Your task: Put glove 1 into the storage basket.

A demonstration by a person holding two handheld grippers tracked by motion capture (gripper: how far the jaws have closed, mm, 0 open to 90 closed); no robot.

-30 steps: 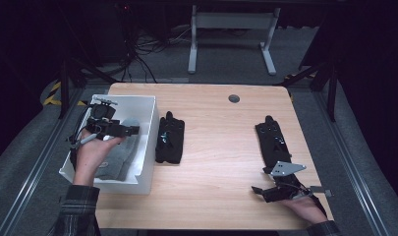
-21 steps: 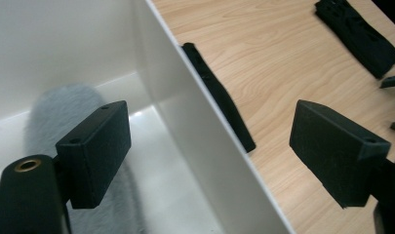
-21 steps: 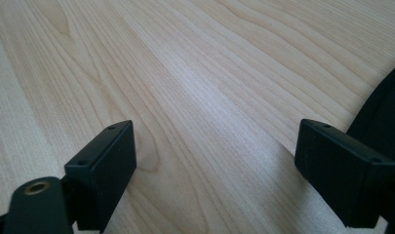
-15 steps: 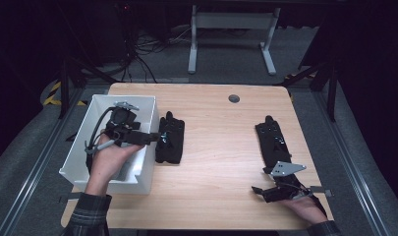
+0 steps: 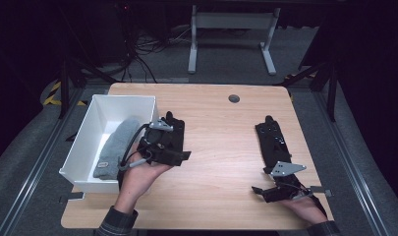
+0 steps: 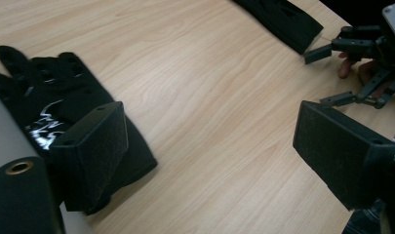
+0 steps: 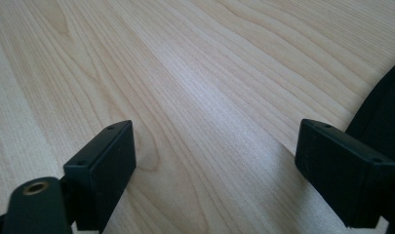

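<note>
Black glove (image 6: 49, 117) lies under left tongs (image 6: 205, 146) (jaws apart), beside bin (image 5: 88, 142).

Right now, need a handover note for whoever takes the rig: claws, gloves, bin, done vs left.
Left claw: open, empty, over the left glove beside the bin.
Right claw: open, empty, low over the table at the near right edge, just short of the right glove.
Bin: holds one grey item, looks like a glove or sock.
Done: grey item binned.
Left: both black gloves lie flat on the table, ungrasped. Likely next: close the left claw on the left glove and drop it in the bin, then the right one.
</note>
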